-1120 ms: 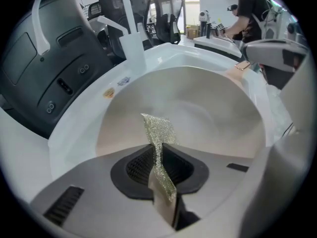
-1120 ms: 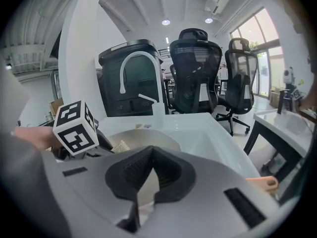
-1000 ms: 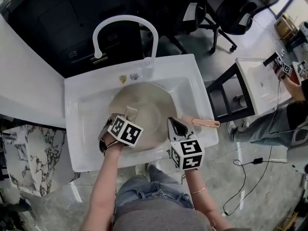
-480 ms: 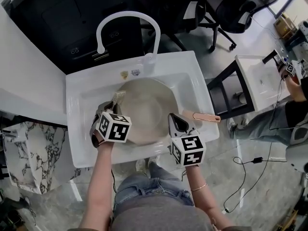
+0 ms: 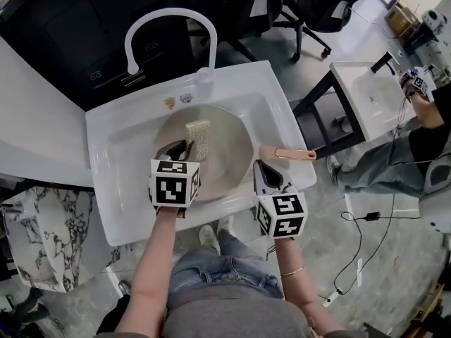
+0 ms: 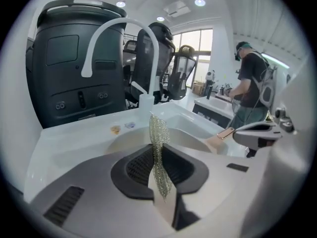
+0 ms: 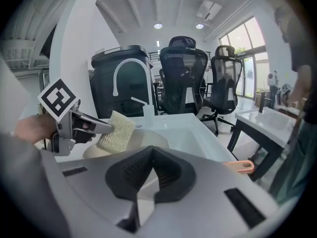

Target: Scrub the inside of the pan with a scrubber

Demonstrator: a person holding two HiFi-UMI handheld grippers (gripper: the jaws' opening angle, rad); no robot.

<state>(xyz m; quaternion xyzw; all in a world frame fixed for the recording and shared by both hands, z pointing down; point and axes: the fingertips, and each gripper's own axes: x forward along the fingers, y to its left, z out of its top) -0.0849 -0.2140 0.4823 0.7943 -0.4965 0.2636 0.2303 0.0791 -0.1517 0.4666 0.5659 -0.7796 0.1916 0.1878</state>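
Moved: your left gripper [image 5: 184, 148] is swinging in from the pan's left rim to its middle.
Left gripper: its jaws are clamping the scrubber [image 5: 198, 137] by the near edge.
Scrubber: it is standing on edge over the inside of the pan [image 5: 225, 164].
Pan: it is lying in the white sink [image 5: 113, 189], its pink handle [image 5: 292, 153] pointing right.
Right gripper [image 5: 261, 167]: you are holding it just beside the handle's base, jaws together on nothing.
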